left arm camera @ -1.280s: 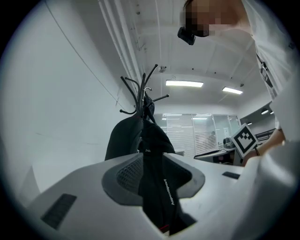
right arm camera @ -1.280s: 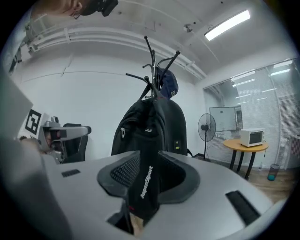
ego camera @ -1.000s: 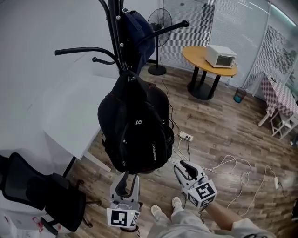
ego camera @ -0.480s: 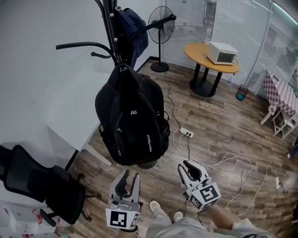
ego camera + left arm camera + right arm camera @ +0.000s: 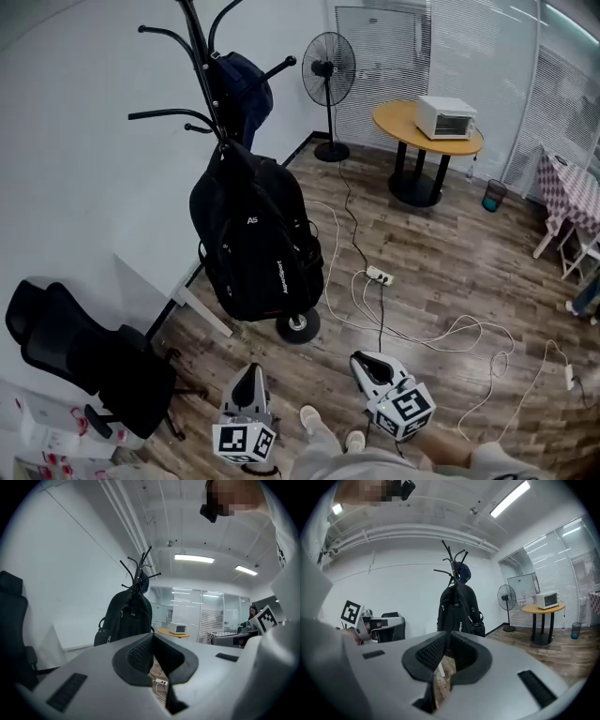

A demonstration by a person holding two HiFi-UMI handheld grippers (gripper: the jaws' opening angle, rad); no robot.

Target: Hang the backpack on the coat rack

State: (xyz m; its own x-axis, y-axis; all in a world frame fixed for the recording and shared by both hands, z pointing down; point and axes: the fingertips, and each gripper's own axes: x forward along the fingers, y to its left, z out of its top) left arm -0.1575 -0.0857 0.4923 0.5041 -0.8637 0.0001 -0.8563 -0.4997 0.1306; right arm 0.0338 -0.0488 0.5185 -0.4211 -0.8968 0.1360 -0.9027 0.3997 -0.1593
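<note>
Head view looks steeply down; both gripper views face the backpack.

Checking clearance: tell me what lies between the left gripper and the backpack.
Head view: only bare wood floor between left gripper and backpack; the rack's base sits just beside that stretch.

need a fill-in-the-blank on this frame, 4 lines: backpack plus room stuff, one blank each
1. The black backpack hangs from the ___.
2. The white oven sits on the round ___.
3. In the head view, a pedestal ___ stands left of the oven.
4. The white power strip lies on the wooden ___.

Missing words: coat rack; table; fan; floor.
</note>
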